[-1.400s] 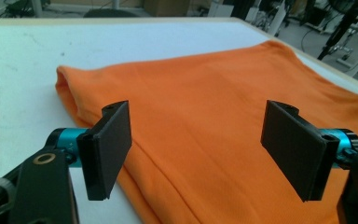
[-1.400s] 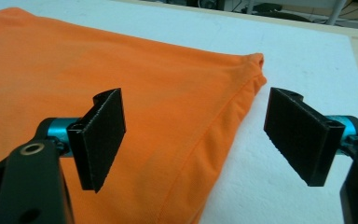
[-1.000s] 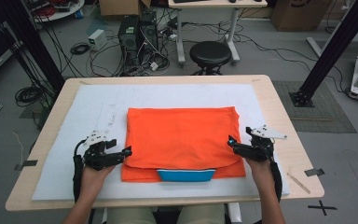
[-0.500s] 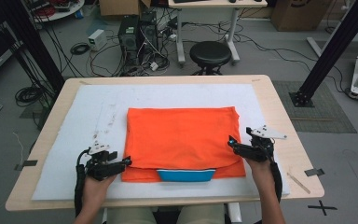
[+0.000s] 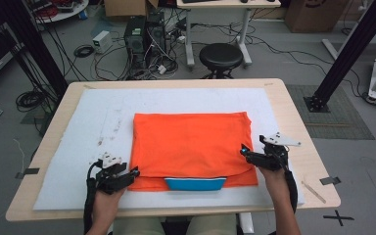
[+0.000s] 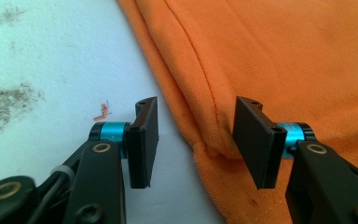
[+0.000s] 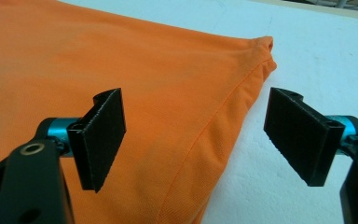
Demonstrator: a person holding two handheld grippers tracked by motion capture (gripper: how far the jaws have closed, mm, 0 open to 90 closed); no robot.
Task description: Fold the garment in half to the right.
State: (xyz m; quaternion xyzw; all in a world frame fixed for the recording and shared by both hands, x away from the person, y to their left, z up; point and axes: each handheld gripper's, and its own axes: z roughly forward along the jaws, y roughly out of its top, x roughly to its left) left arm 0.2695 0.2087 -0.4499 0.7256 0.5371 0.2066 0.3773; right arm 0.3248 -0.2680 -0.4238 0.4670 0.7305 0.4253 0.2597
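Orange folded garment (image 5: 192,144) lies flat on the white mat (image 5: 78,147) that covers the wooden desk (image 5: 313,161), roughly in the middle and toward the person's edge. At its left near corner, the left tongs (image 5: 133,172) straddle the hem: in the left gripper view one pad sits on bare mat and the other over the cloth, with the doubled orange edge (image 6: 205,140) between them. Those jaws have just been closing, yet a gap remains on both sides of the fabric, so nothing is pinched. At the garment's right edge, the right tongs (image 5: 245,151) stand wide open; in the right gripper view the seam (image 7: 223,121) runs up between the pads, one over the cloth and one over the mat, neither pressing.

Counted: one garment, one blue collar piece (image 5: 196,183) peeking out from under its near edge, two tongs, one mat.

Grey smudges (image 5: 108,128) mark the mat left of the garment. Beyond the desk stand a round black stool (image 5: 220,55) and computer boxes (image 5: 144,34) among cables on the floor. Nothing lies between either pair of tongs and the cloth.
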